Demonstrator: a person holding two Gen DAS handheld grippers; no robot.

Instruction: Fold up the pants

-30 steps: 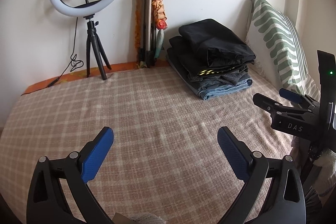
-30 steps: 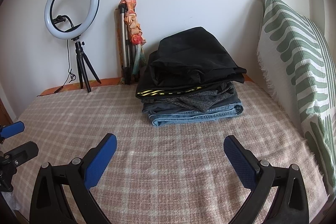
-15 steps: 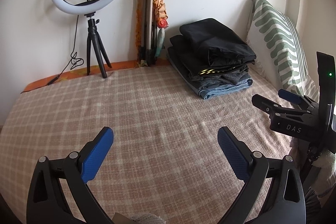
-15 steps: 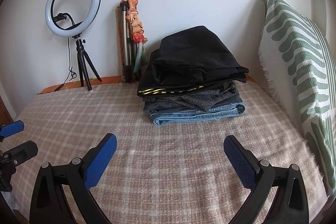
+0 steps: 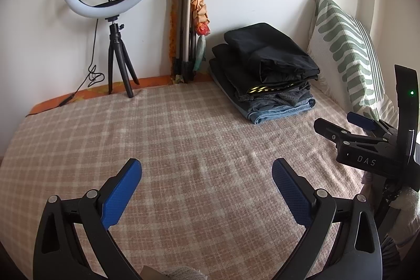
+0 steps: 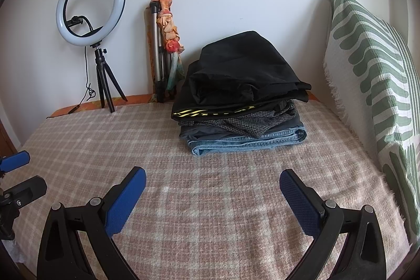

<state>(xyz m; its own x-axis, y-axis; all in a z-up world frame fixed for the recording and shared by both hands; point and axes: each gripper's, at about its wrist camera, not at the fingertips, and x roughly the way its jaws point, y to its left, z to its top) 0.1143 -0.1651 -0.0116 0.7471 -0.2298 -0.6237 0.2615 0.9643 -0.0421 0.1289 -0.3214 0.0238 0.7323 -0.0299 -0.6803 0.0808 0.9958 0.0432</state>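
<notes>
A stack of folded pants (image 5: 267,75) (image 6: 241,101) rests at the back right of the bed: black pairs on top, a checked grey pair under them, blue jeans at the bottom. My left gripper (image 5: 206,175) hovers open over the plaid blanket (image 5: 183,138), well short of the stack, nothing between its blue pads. My right gripper (image 6: 212,184) is likewise open and empty, facing the stack from a short distance. The right gripper (image 5: 362,138) also appears at the right edge of the left wrist view, and the left gripper (image 6: 15,175) at the left edge of the right wrist view.
A ring light on a small tripod (image 5: 115,17) (image 6: 97,43) stands at the back left by the wall. A folded tripod with an orange cloth (image 5: 189,30) (image 6: 162,49) leans against the wall. A green-and-white pillow (image 5: 349,51) (image 6: 372,75) stands along the right side.
Both views shift slightly: the stack and the ring light sit a little lower and nearer in frame. Both grippers stay open and empty.
</notes>
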